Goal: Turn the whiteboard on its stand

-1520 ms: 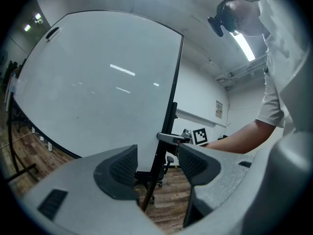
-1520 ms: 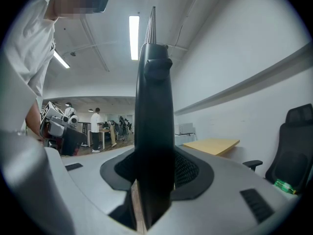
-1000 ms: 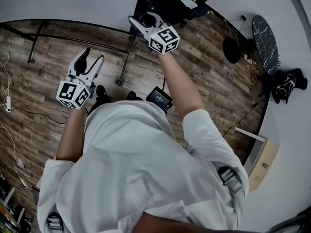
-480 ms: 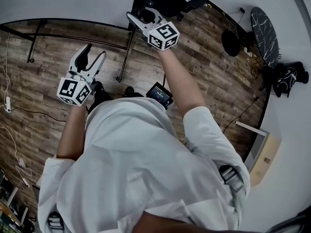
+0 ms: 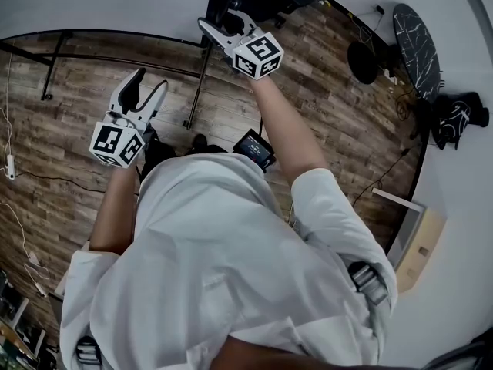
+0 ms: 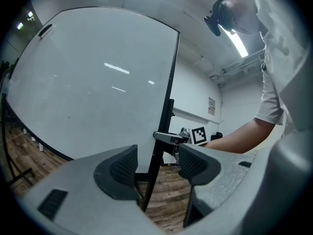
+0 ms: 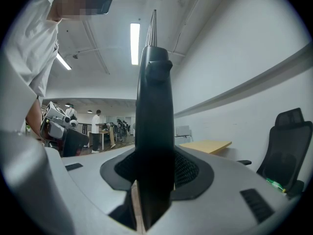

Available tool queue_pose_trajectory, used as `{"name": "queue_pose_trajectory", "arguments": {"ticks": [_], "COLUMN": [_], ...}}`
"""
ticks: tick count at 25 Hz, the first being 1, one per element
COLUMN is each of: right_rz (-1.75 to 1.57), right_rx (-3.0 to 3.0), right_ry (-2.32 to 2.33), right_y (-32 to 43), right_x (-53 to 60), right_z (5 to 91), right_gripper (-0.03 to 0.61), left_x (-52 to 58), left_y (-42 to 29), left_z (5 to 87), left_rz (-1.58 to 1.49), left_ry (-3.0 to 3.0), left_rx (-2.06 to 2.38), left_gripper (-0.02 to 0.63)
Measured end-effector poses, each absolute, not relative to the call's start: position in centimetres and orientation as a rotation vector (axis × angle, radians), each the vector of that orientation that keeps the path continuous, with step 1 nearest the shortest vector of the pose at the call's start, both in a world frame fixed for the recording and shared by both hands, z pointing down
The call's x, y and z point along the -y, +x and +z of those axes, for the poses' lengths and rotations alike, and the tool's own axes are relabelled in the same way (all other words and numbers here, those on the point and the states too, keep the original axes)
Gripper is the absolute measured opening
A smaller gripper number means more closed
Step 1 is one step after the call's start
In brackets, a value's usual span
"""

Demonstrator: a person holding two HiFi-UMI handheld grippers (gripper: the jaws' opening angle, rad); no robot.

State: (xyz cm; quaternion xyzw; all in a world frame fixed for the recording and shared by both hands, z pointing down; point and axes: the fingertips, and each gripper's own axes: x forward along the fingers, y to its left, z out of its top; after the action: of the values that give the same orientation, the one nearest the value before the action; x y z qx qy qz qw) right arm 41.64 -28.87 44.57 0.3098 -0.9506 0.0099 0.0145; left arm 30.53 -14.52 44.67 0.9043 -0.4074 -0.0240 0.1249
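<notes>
Right gripper [image 7: 155, 173] fingers clamp whiteboard [image 7: 154, 106] edge; left gripper [image 6: 156, 165] fingers wide, empty; office chair [image 7: 288, 141] beside.

Seeing white cables [image 5: 8, 141] trailing along the left edge of the plank floor [image 5: 69, 106]. Finding a dark round table [image 5: 416, 52] and a black bag [image 5: 454, 126] near its right edge. Catching a black office chair [image 7: 286, 141], a light wooden desk [image 7: 208, 146] and a lit ceiling strip [image 7: 135, 43].
</notes>
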Motion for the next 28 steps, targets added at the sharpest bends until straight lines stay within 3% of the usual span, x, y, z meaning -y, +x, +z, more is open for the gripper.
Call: {"name": "queue_pose_trajectory", "arguments": {"ticks": [28], "right_rz": [0.017], "right_rx": [2.959], "right_ry": [0.997], "right_y": [47.0], "right_x": [26.5], "right_z": [44.5], "right_gripper": [0.167], "left_x": [14.8], "left_y": [36.0], "left_z": [45.6], "left_rz": [-0.054], "left_ry": [2.664], "left_rx": [1.03], "left_gripper": [0.267]}}
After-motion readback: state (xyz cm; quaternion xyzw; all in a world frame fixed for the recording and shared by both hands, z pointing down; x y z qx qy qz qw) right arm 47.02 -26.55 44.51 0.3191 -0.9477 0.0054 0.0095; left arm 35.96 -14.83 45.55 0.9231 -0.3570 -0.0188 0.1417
